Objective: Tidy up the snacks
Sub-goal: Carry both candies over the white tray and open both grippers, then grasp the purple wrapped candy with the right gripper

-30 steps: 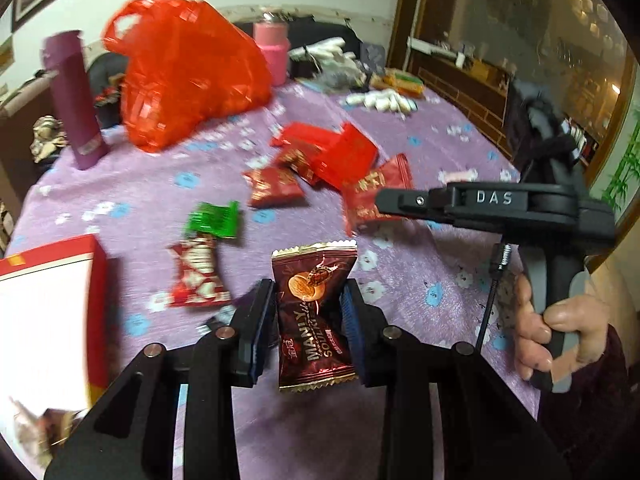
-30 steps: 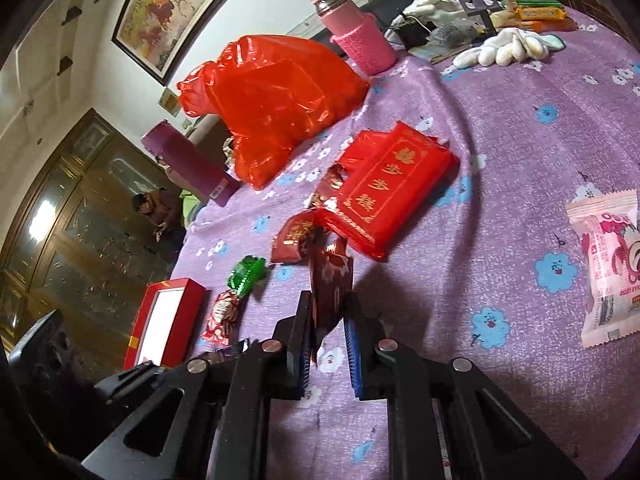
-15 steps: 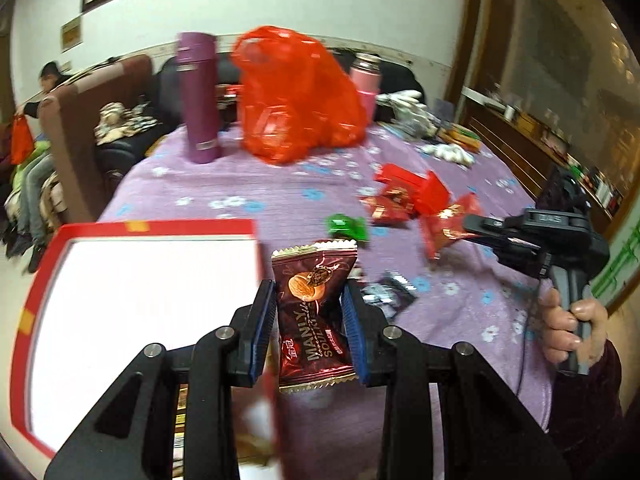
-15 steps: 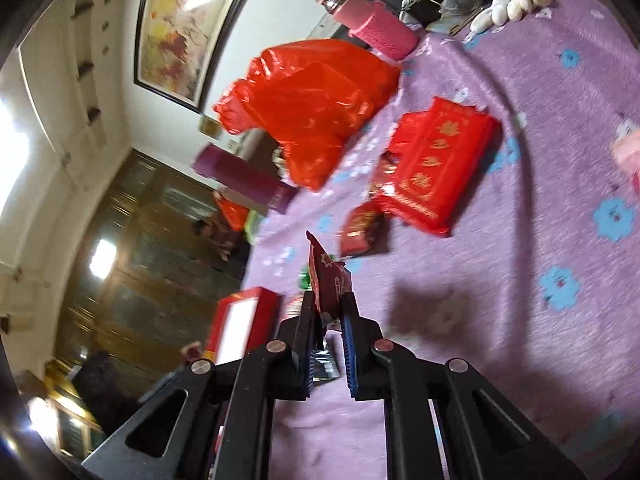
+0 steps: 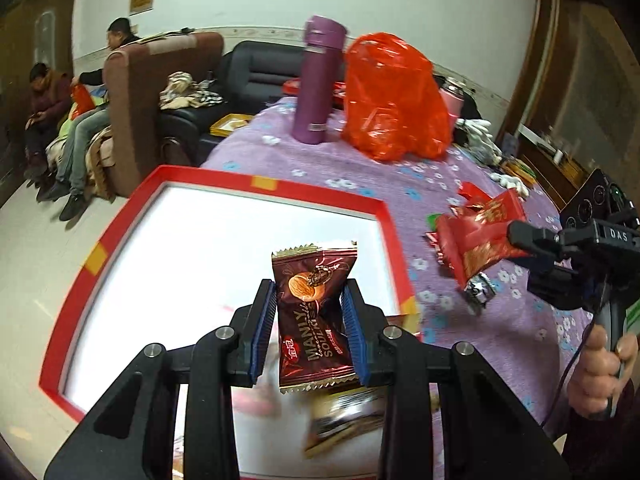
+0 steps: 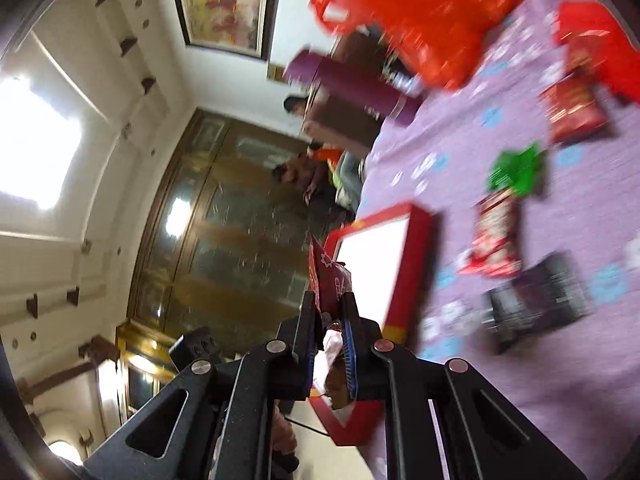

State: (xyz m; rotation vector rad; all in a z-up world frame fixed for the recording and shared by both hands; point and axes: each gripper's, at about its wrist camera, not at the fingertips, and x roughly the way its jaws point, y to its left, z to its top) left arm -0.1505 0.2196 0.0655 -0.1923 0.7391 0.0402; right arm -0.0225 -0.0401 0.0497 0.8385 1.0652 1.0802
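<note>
My left gripper (image 5: 310, 322) is shut on a dark brown Manly snack packet (image 5: 314, 312), held upright above the red-rimmed box with a white inside (image 5: 224, 188). A blurred gold-and-brown packet (image 5: 348, 420) lies in the box below it. In the left wrist view, the right gripper (image 5: 516, 236) comes in from the right, carrying a red snack packet (image 5: 476, 244) over the tablecloth beside the box. In its own view my right gripper (image 6: 330, 312) is shut on that red packet (image 6: 326, 276), with the red box (image 6: 380, 264) just beyond it.
On the purple flowered tablecloth (image 5: 400, 168) stand a purple flask (image 5: 318, 80), a red plastic bag (image 5: 394, 96) and a pink bottle (image 5: 452, 96). Loose snacks lie by the box: a green one (image 6: 516, 170), a red-white one (image 6: 496, 240), a dark one (image 6: 540, 300). People sit on a sofa (image 5: 80, 112).
Both grippers have swung left with their packets. The left one came from over the cloth to above the red box. The right one rose from the table and neared the box.
</note>
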